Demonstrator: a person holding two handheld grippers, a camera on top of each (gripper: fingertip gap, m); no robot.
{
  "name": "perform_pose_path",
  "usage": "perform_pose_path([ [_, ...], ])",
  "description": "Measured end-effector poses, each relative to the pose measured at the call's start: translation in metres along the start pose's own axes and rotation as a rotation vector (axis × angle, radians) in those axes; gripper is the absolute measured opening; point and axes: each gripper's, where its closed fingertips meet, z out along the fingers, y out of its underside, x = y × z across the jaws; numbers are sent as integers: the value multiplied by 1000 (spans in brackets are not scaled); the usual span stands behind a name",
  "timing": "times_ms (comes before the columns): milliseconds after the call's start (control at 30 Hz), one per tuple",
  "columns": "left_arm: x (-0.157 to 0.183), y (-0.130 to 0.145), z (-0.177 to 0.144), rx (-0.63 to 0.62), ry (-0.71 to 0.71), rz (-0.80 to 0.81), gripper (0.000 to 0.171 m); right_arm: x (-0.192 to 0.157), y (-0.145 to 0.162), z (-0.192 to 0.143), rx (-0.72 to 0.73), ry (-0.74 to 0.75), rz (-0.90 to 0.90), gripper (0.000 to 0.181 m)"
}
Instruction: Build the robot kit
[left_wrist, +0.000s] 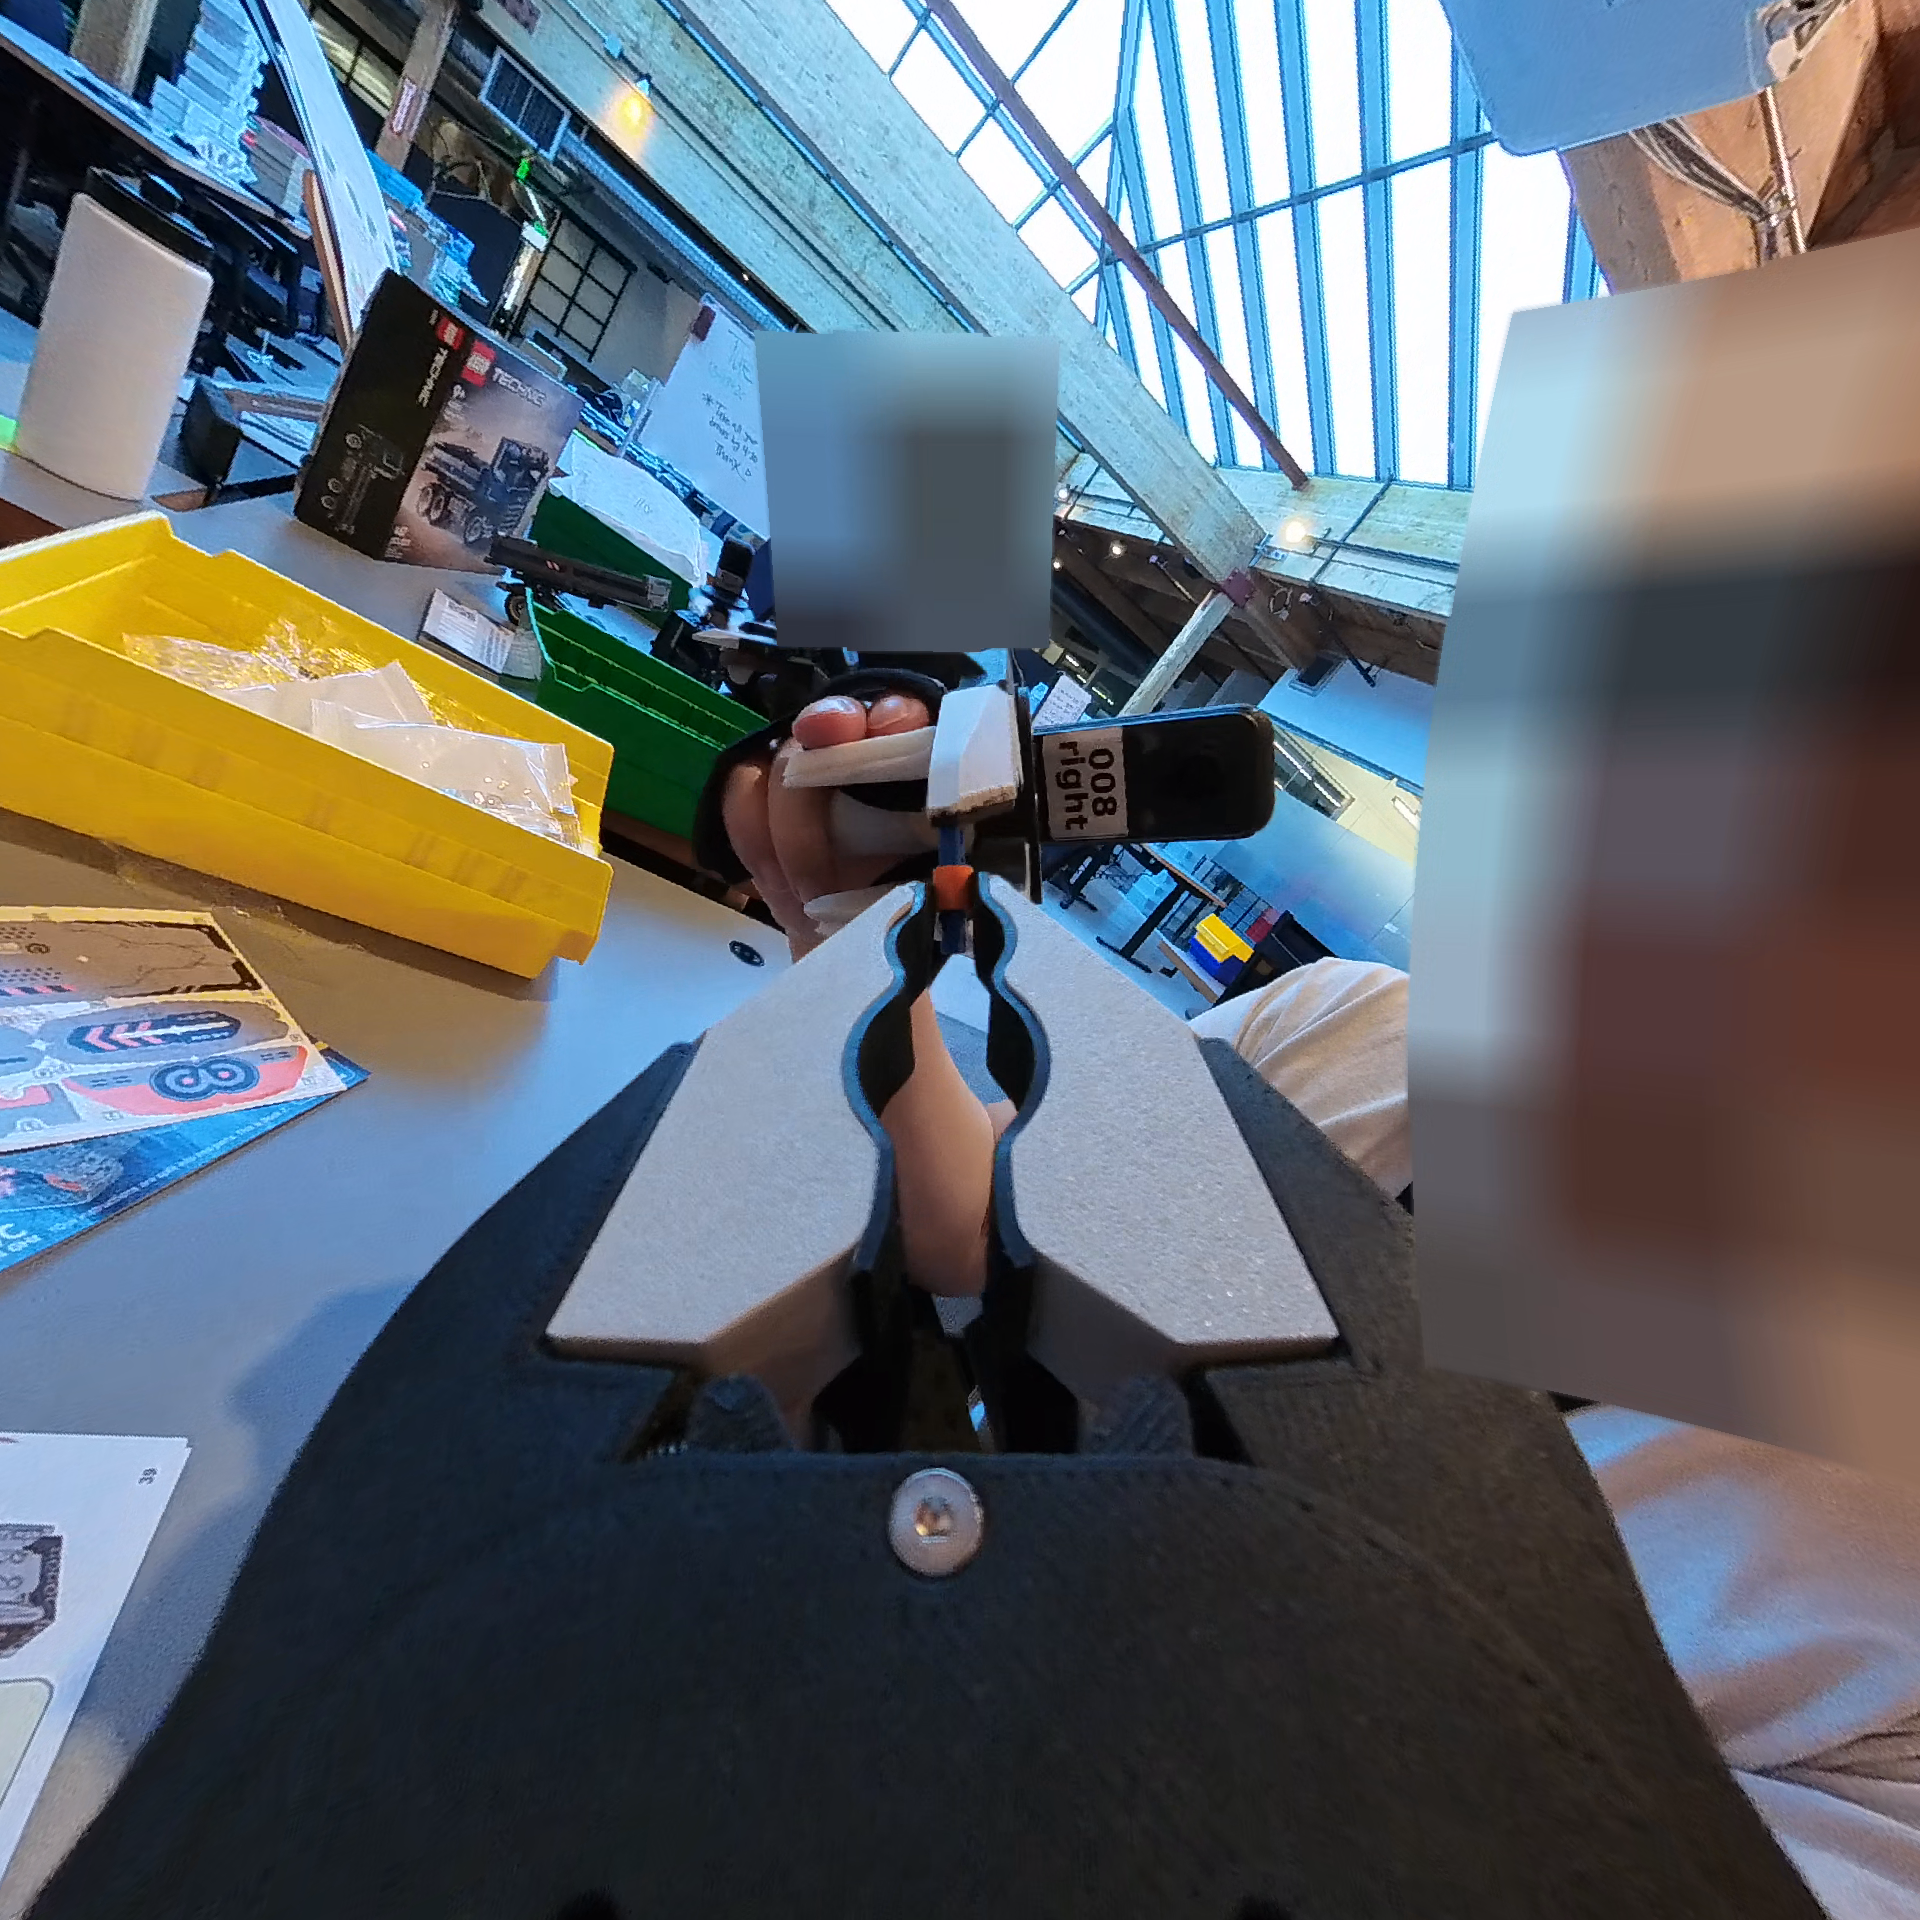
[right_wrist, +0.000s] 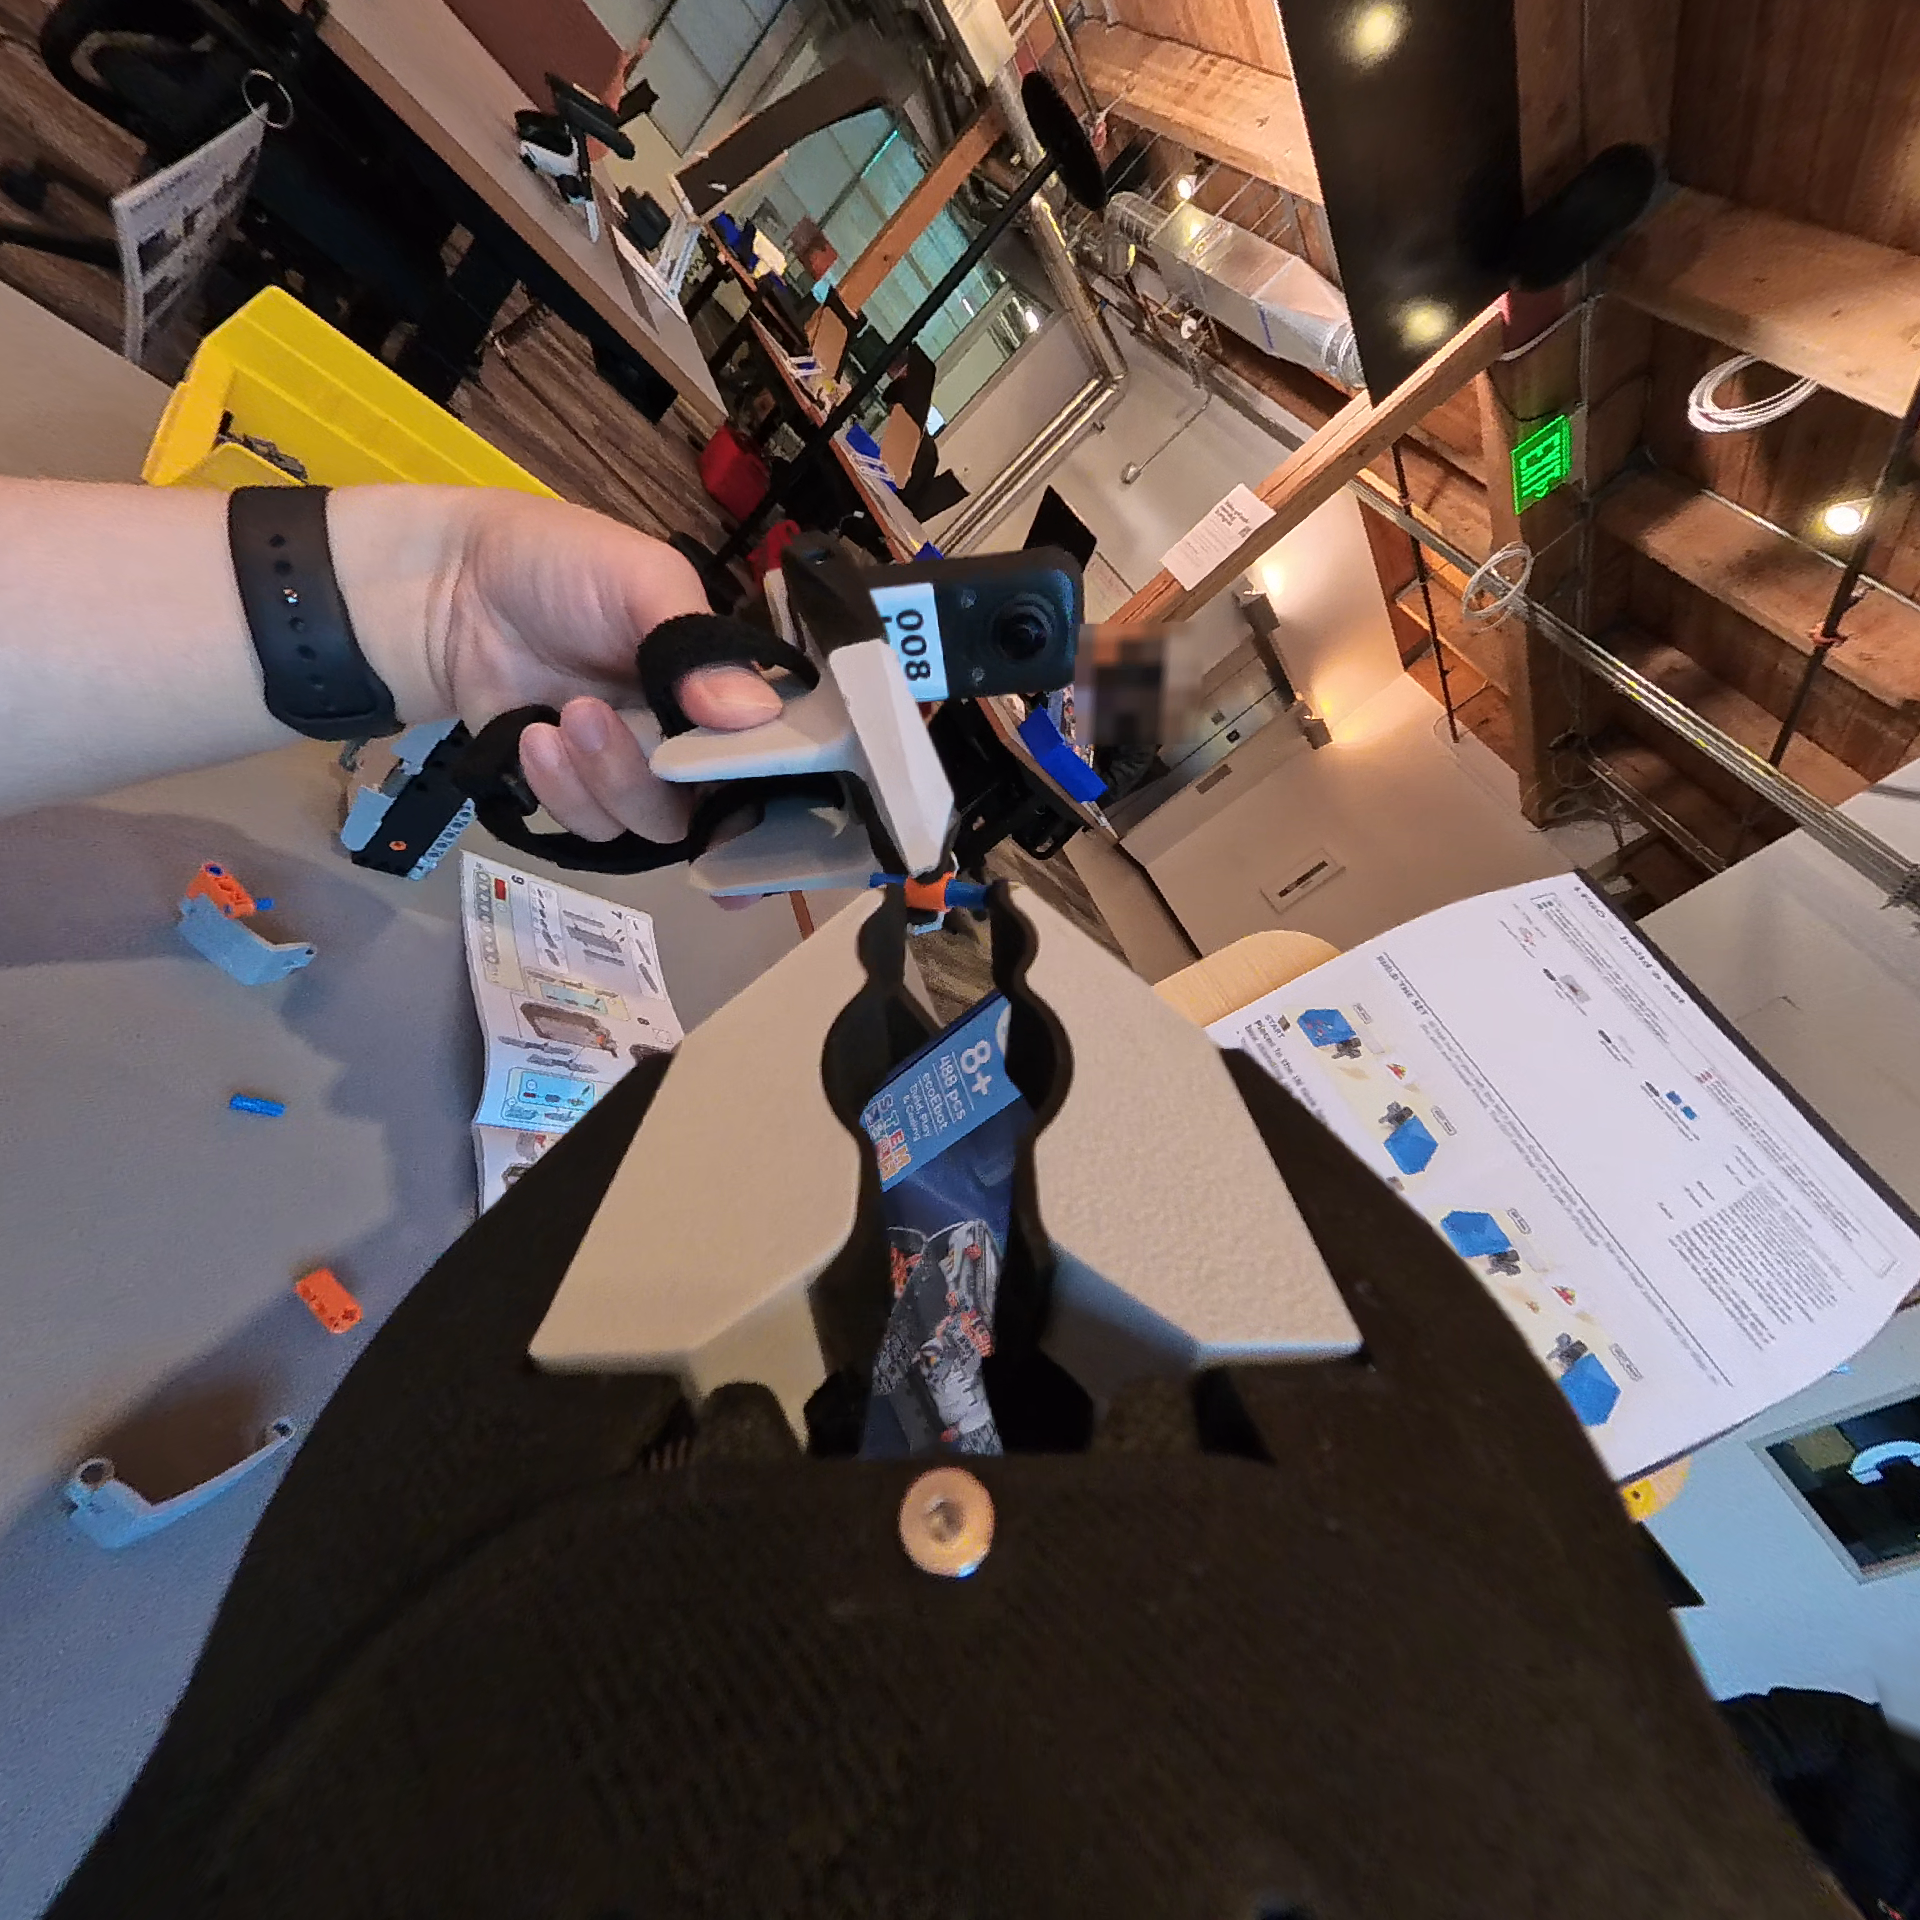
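Observation:
My left gripper (left_wrist: 951, 896) is shut on a small orange connector (left_wrist: 951, 883) with a blue pin (left_wrist: 948, 844) through it, held in the air above the grey table (left_wrist: 436, 1195). My right gripper (right_wrist: 937, 906) meets it tip to tip. Its fingertips close on the two ends of the blue pin (right_wrist: 971, 891), with the orange connector (right_wrist: 921, 891) between them. The right gripper (left_wrist: 971, 769), held in a hand, shows beyond my left tips. The left gripper (right_wrist: 883, 748) shows in the right wrist view, held by a hand with a black wristband.
A yellow bin (left_wrist: 312, 831) holds plastic bags, with a green bin (left_wrist: 644, 696) and a black box (left_wrist: 436, 436) behind. Loose parts lie on the table: a grey-orange piece (right_wrist: 234, 925), a blue pin (right_wrist: 257, 1104), an orange connector (right_wrist: 329, 1299), a grey curved piece (right_wrist: 156, 1496). A booklet (right_wrist: 561, 997) and a printed sheet (right_wrist: 1610, 1143) lie flat. Only a small space, under 4 cm, lies between the two pairs of fingers.

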Motion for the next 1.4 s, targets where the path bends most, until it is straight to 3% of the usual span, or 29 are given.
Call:
perform_pose_path([
  [700, 0, 2, 0, -15, -19, 10, 5, -1, 2, -2, -8, -13, -6, 13],
  [800, -3, 1, 0, -19, -42, 47, 4, -1, 5, -1, 10, -74, 152, 15],
  [867, -7, -10, -2, 15, -122, 189, 5, 10, 2, -6, 91, -79, 297, 14],
  [967, -27, -18, -12, -20, -432, 527, 5, 40, -14, -25, 404, -159, 753, 19],
  [1000, -29, -14, -13, -65, -471, 587, 5, 46, -17, -32, 497, -212, 861, 19],
  [1033, -27, -10, -12, -88, -475, 602, 5, 45, -18, -36, 541, -245, 859, 18],
  [1167, -15, -13, -14, -10, -360, 442, 4, 32, 8, -32, 413, -60, 464, 15],
  [1233, -14, -14, -18, 15, -342, 410, 4, 34, 20, -25, 342, -82, 576, 16],
  [1300, -17, -11, -23, -2, -395, 456, 4, 33, 26, -19, 322, -158, 764, 18],
  [1400, -13, -7, -26, -12, -454, 548, 5, 33, 29, -6, 323, -174, 887, 13],
])
